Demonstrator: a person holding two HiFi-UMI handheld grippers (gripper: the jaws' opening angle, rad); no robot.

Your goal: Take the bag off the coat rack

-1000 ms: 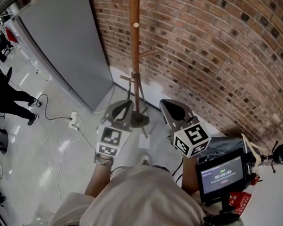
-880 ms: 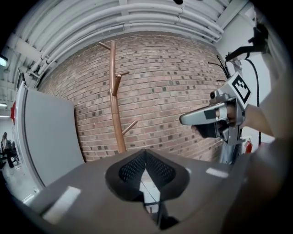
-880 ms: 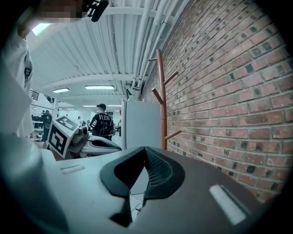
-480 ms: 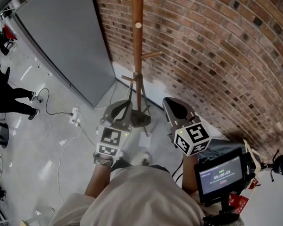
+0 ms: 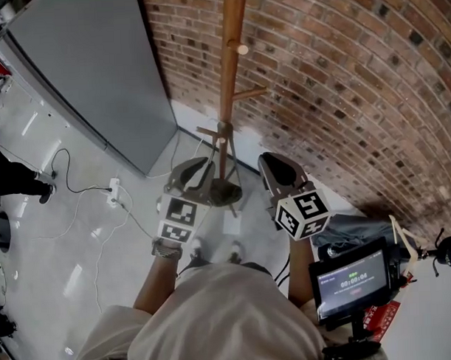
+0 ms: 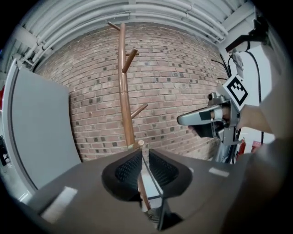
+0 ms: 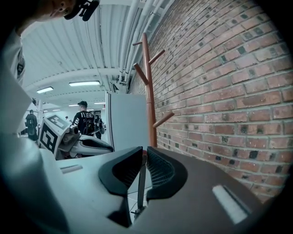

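Standing against the brick wall (image 5: 341, 98), the wooden coat rack (image 5: 229, 79) rises from a dark base on the pale floor, and every peg that shows is bare. In the head view the left gripper (image 5: 194, 169) and right gripper (image 5: 275, 169) are held side by side just near of that base, left and right of the pole, both pointing at the wall. Only this view shows a grey-blue fabric bundle (image 5: 356, 226) lying far right beside a small lit screen (image 5: 349, 280); whether it is the bag cannot be told. It also shows a white power strip (image 5: 114, 193) with its cable on the floor at left. The left gripper view faces the rack (image 6: 122, 91) squarely. There the left gripper (image 6: 143, 153) has just been opening its jaws, now a narrow slit apart with nothing pinched. The right gripper view shows the right gripper (image 7: 143, 153) likewise just opening, barely parted and empty, with a grey panel (image 7: 126, 119) and standing people (image 7: 84, 121) further left.
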